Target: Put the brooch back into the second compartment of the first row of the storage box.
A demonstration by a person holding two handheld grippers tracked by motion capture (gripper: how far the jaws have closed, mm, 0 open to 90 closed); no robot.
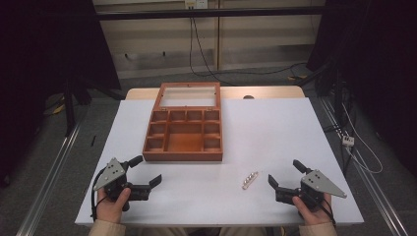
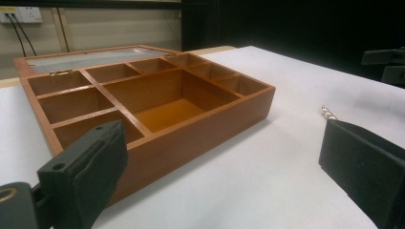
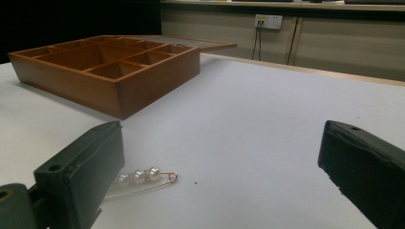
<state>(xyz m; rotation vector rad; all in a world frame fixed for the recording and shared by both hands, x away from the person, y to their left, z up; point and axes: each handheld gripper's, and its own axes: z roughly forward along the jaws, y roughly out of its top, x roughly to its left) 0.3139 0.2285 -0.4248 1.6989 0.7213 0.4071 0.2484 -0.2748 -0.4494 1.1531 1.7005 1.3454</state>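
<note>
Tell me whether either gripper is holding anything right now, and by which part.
Nothing is held. The left gripper and right gripper are both open above the table, and the pearl pin lies untouched beside the right one.

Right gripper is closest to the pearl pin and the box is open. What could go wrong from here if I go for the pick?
1. The pearl pin is thin and lies flat on the table; the right gripper, fingers open, might close over it or nudge it away.
2. The wooden box has small side compartments; a release could land the pin in the wrong one or on a divider.
3. Its lid lies open behind it, so a far reach might bump it.
</note>
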